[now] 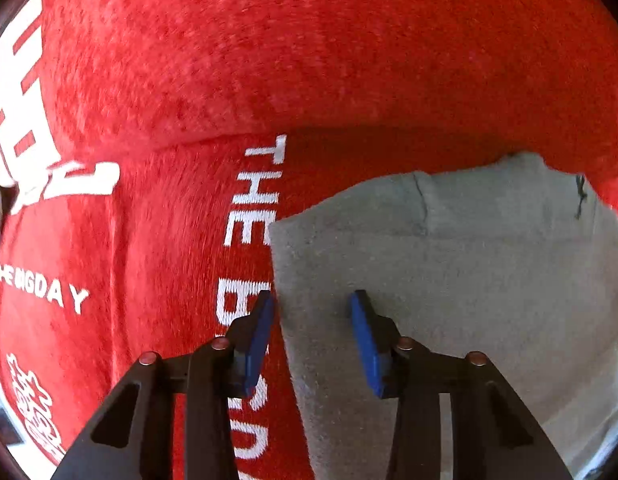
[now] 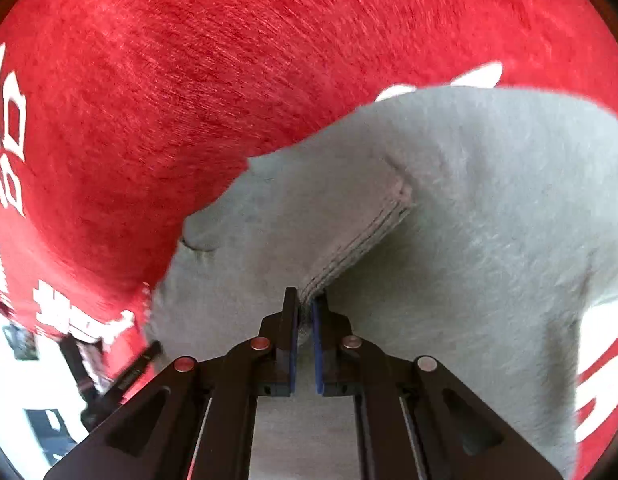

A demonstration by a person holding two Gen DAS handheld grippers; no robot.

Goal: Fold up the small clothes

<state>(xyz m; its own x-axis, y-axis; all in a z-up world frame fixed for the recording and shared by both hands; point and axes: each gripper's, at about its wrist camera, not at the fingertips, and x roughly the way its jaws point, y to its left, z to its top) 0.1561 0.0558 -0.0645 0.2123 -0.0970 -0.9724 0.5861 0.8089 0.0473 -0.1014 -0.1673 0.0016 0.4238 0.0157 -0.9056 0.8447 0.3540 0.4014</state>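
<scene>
A small grey garment (image 1: 449,260) lies flat on a red plush cloth (image 1: 309,60). My left gripper (image 1: 313,296) points down over the garment's left edge with its jaws apart. One blue pad (image 1: 261,332) stands at the edge and the other on the grey fabric, and nothing is pinched between them. In the right wrist view the grey garment (image 2: 469,200) is partly lifted into a fold. My right gripper (image 2: 305,296) is shut on it, at the end of its ribbed hem (image 2: 361,240).
The red cloth (image 2: 189,80) carries white lettering (image 1: 253,200) and white symbols (image 1: 17,100). At the lower left of the right wrist view the cloth ends, and a bright floor with dark blurred objects (image 2: 41,380) shows beyond the edge.
</scene>
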